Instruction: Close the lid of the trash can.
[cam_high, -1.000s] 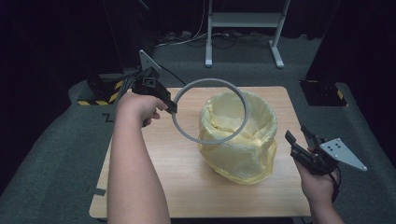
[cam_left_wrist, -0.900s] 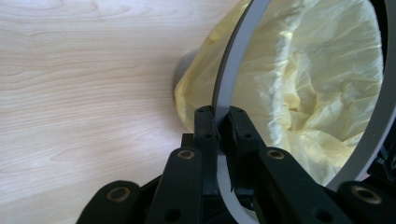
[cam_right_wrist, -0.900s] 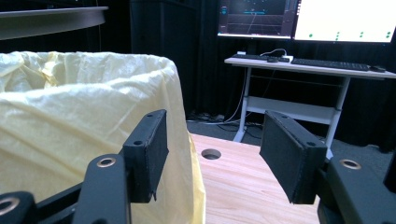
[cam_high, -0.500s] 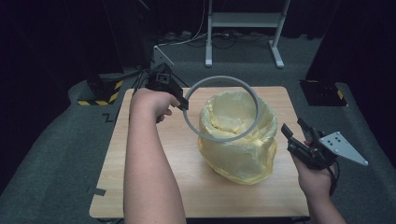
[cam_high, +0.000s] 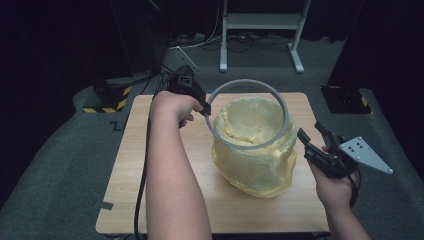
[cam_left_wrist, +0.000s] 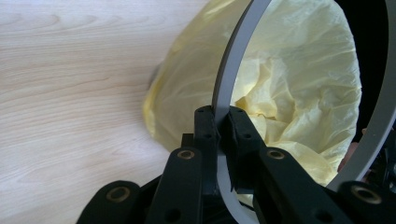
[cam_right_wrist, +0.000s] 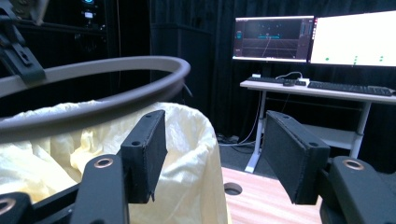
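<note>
A round bin lined with a yellow bag (cam_high: 252, 145) stands on the wooden table (cam_high: 150, 160). My left gripper (cam_high: 206, 111) is shut on the left edge of a grey ring (cam_high: 248, 83), holding it just above the bin's mouth. In the left gripper view the jaws pinch the ring (cam_left_wrist: 233, 60) with the yellow bag (cam_left_wrist: 299, 93) behind it. My right gripper (cam_high: 310, 141) is open to the right of the bin, close to its side. In the right gripper view the ring (cam_right_wrist: 102, 74) hangs over the bag (cam_right_wrist: 187, 140), and nothing lies between the right gripper's (cam_right_wrist: 212, 156) jaws.
A white desk frame (cam_high: 260, 22) stands beyond the table's far edge. Black-and-yellow striped blocks (cam_high: 107, 97) lie on the grey floor at the left. Monitors (cam_right_wrist: 317, 39) on a desk show in the right gripper view. The table's left half is bare wood.
My left gripper has carried the ring to the right, from beside the bin to over its mouth. The right gripper has shifted slightly and stays open.
</note>
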